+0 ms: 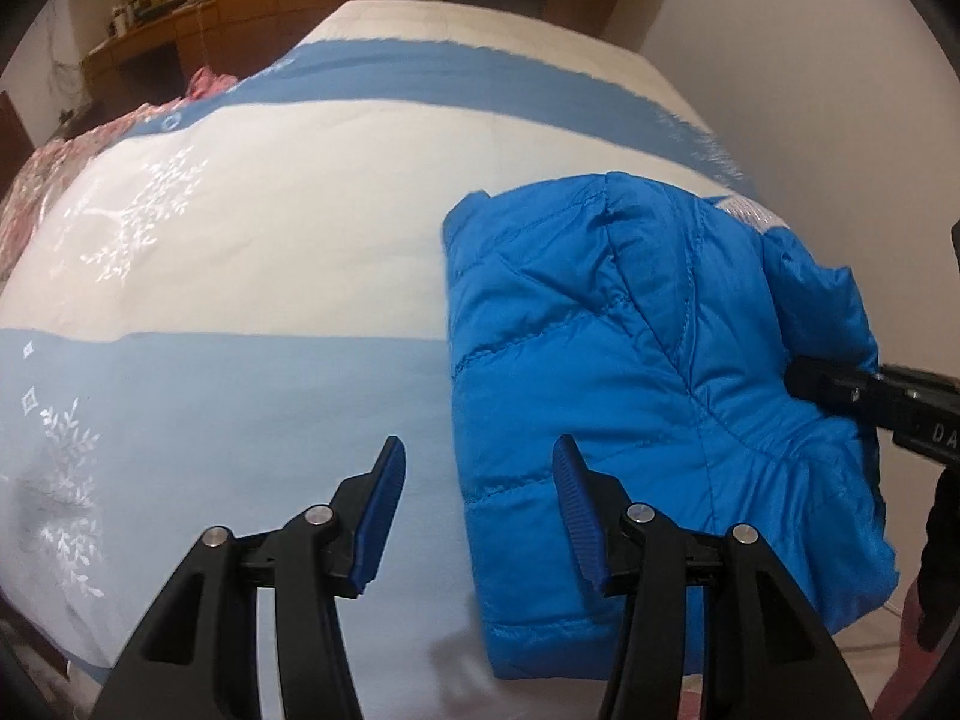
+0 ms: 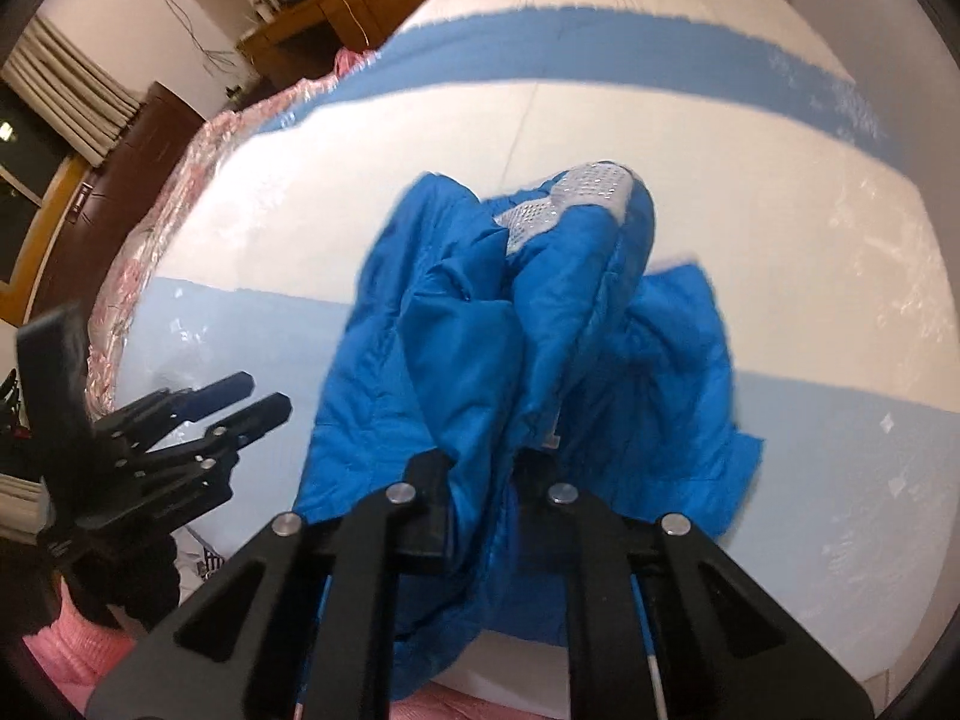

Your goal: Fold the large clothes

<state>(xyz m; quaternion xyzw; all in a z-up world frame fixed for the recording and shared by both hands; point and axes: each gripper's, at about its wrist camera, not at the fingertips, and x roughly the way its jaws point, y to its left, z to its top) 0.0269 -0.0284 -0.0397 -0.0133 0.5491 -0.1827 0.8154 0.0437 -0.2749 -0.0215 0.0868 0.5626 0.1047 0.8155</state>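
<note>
Now the right hand-held gripper clamps the blue jacket on the bedspread, the left hand-held gripper spread apart.

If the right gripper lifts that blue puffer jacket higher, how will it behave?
Probably floppy: the blue puffer jacket already bunches and drapes around the right gripper. Its quilted padding looks light for its bulk. The shiny shell may be slippery, so folds on the bedspread could slide open.

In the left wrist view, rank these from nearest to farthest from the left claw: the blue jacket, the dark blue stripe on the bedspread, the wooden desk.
From the left claw, open over the bedspread:
1. Blue jacket: to the right, its edge at the right fingertip.
2. Dark blue stripe: across the bed's far end.
3. Wooden desk: past the bed, upper left.
</note>
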